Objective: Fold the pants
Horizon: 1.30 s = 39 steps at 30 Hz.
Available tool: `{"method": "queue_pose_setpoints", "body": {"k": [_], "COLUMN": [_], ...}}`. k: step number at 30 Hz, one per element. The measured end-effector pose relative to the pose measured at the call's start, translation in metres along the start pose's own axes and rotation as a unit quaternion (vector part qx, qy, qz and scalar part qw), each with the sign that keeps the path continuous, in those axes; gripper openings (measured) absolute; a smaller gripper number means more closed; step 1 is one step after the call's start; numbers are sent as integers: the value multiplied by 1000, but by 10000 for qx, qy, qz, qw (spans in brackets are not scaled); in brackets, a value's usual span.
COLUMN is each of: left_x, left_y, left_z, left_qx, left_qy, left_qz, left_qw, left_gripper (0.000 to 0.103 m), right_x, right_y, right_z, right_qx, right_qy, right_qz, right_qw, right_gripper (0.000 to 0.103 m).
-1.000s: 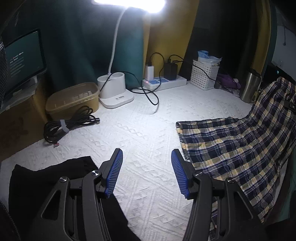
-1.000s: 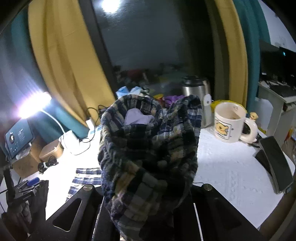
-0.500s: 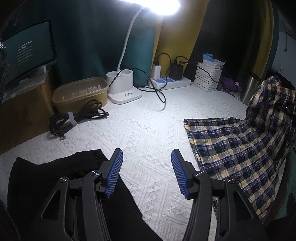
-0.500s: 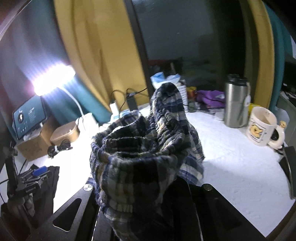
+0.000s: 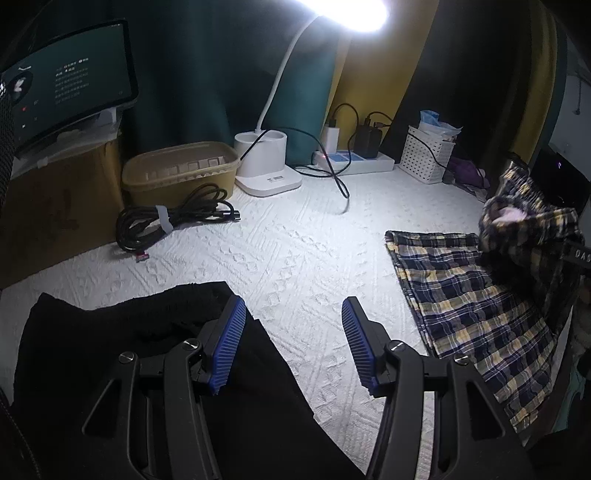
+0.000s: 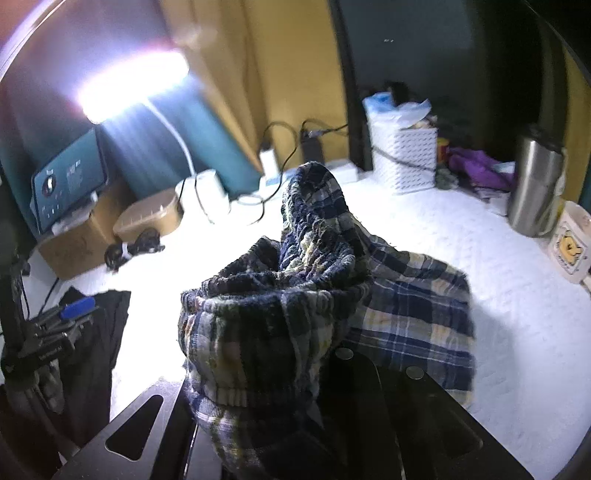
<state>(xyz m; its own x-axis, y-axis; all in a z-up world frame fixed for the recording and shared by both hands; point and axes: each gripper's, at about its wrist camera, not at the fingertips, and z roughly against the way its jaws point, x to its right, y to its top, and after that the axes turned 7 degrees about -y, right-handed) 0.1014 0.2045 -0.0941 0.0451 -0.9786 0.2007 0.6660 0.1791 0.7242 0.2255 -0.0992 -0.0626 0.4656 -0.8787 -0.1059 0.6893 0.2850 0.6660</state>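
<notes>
Left hand-held gripper [image 5: 293, 345] hangs wide apart, holding nothing, over the near edge of the tabletop [image 5: 295, 254], partly above a black garment [image 5: 110, 350]. Right hand-held gripper [image 6: 295, 424] is clamped on the plaid pants [image 6: 280, 325], waistband bunched and lifted, legs trailing flat along the tabletop's right edge. Desk lamp [image 5: 264, 166] glows at the far edge.

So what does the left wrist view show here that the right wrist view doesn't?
Only the left wrist view shows the left gripper close up, open with blue pads, over black fabric, and the flat lower part of the plaid pants. Only the right wrist view shows the steel tumbler, the mug and the pants' bunched waistband clamped by the right gripper. Both show the lamp, white basket, cable bundle and tan container.
</notes>
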Motion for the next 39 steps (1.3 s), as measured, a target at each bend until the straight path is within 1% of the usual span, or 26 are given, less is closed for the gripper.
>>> {"method": "queue_pose_setpoints", "body": {"k": [8,14,19,21,25,26,27,28,29,30,35,39], "left_x": [-2,-2,-2,-2,0,1,2,4,5,7,20,33], "left_y": [0,-2,-3,-4,-4,-4,-4,-3,-3,-3,-1,0], "left_z": [0,0,2,4,8,9,10,11,12,14,21,24], "left_qx": [5,-11,-12,0,17,21,26,35,45,57,91,99], "left_qy": [-29,-20,3,18,72,86,102,115,126,135,161,171], "left_qz": [22,54,59,64,64,59,53,47,40,28,-50,-143], "left_qw": [10000,10000,10000,10000,10000,9999,9999,9999,9999,9999,9998,9997], "left_gripper": [54,54,54,54,54,54,54,54,54,54,54,54], "right_x": [-27,-40,-44,-45,-48,-49,-49,-50,-50,-48,-45,-46], "right_y": [-14,-25,-29,-30,-32,-33,-34,-36,-38,-39,-43,-50], "right_z": [-27,-42,-42,-40,-36,-36,-35,-34,-33,-30,-17,0], "right_qx": [-458,-744,-746,-746,-740,-753,-765,-763,-747,-718,-664,-573], "right_qy": [221,160,142,146,158,131,71,-16,-95,-109,76,317], "right_qz": [184,318,379,457,562,586,642,699,742,761,825,906], "right_qw": [9985,9966,9964,9961,9955,9954,9950,9946,9944,9945,9943,9937], "right_gripper": [11,11,12,17,20,27,43,52,72,83,83,83]}}
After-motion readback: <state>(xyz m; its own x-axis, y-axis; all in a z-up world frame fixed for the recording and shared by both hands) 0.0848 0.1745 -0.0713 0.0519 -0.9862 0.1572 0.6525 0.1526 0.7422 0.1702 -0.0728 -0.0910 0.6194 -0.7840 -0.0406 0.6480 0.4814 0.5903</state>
